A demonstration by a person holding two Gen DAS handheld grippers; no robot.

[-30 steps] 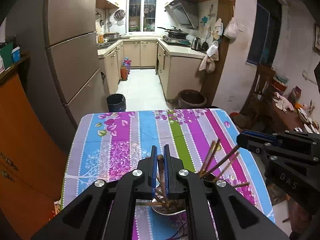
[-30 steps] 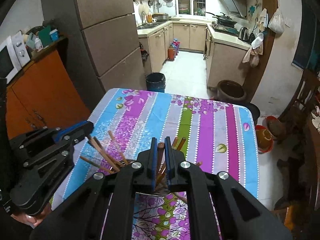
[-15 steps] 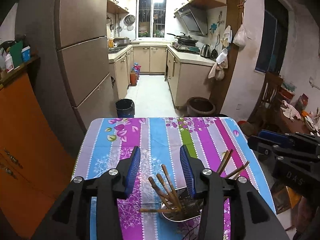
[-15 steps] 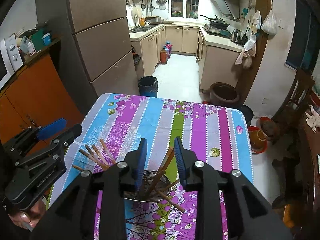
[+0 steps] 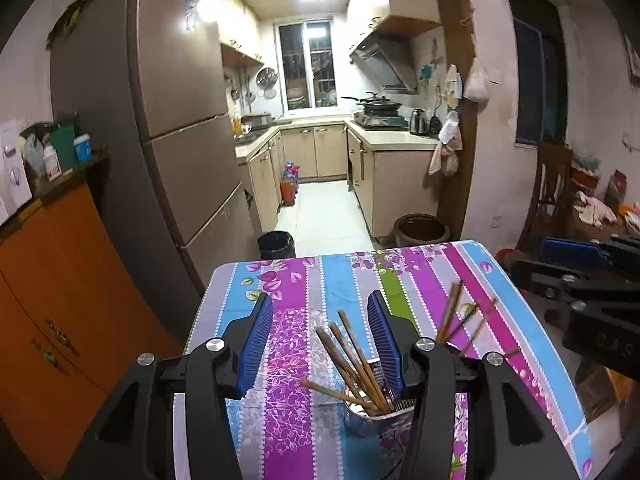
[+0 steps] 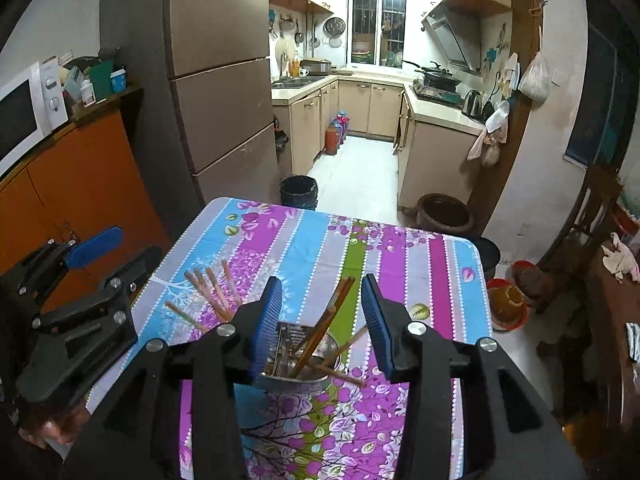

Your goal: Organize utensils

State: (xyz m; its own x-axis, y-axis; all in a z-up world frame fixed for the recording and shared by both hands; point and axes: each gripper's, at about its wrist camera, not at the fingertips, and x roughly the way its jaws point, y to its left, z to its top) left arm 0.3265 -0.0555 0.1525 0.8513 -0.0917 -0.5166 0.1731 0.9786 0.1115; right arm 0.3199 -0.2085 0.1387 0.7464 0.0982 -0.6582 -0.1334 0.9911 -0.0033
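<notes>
A metal utensil holder (image 5: 374, 410) stands on the striped floral tablecloth (image 5: 296, 292) with several brown chopsticks (image 5: 352, 354) leaning in it. My left gripper (image 5: 318, 300) hangs just over it. Its jaws are opening and the blue pads do not touch the sticks. A second bunch of chopsticks (image 5: 454, 314) rises behind its right finger. In the right wrist view my right gripper (image 6: 322, 282) is over the holder (image 6: 298, 346). Its jaws are opening too, with chopsticks (image 6: 332, 314) between them but free. Another bunch of chopsticks (image 6: 212, 288) is to the left. Each gripper shows in the other's view, the right gripper (image 5: 532, 260) and the left gripper (image 6: 136, 244).
The table's far edge faces the kitchen aisle, with a black bin (image 6: 299, 192) and a brown clay pot (image 6: 444, 210) on the floor beyond it. A tall fridge (image 6: 224, 92) and an orange cabinet (image 6: 80, 184) stand to the left. A wooden chair (image 5: 554, 184) stands to the right.
Both grippers were shut on a chopstick in the holder. Both have since opened, left the sticks in the holder, and drawn back from it.
</notes>
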